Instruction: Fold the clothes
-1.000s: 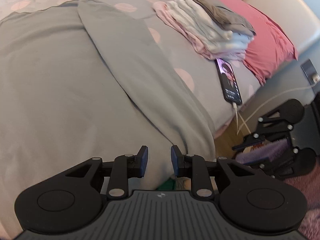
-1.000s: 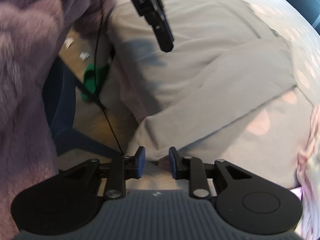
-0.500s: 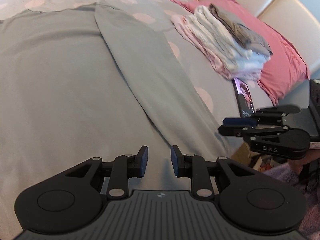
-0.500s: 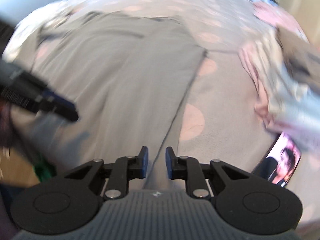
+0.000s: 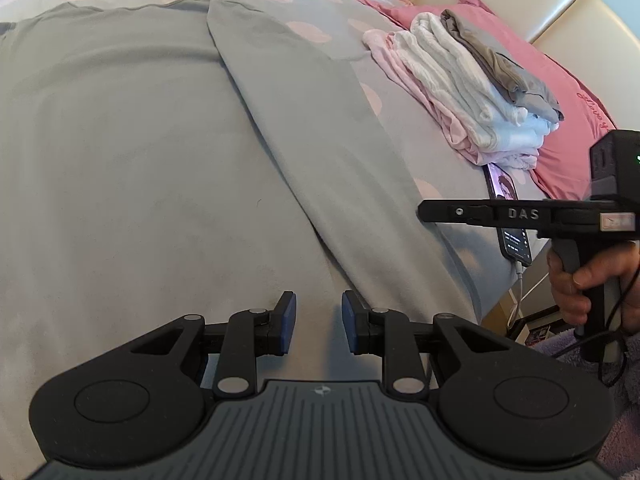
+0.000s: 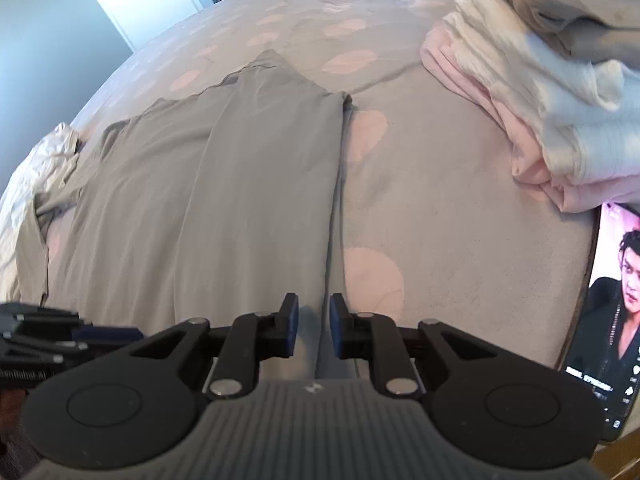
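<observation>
A grey garment (image 5: 140, 160) lies spread flat on the bed, with one long side strip (image 5: 320, 140) folded over it. My left gripper (image 5: 319, 320) hovers over the garment's near edge, its pads apart and nothing pinched between them. My right gripper (image 6: 314, 328) stands over the folded strip's right edge (image 6: 334, 200) at the near side. Its pads keep a narrow gap with cloth showing below them. In the left wrist view the right gripper (image 5: 424, 212) sits level at the bed's right side, held by a hand (image 5: 576, 280). The left gripper (image 6: 136, 334) shows at the lower left of the right wrist view.
A stack of folded clothes (image 5: 472, 92) (image 6: 560, 92) rests by a pink pillow (image 5: 568, 92). A lit phone (image 5: 514, 236) (image 6: 612, 312) lies on the bed's edge with its cable. The spotted bed cover (image 6: 440, 200) surrounds the garment. A white cloth (image 6: 36, 168) lies far left.
The right gripper rolled and swung from beside the bed to over the garment's right edge, its jaws narrowing a little. The left gripper sank slightly toward the garment.
</observation>
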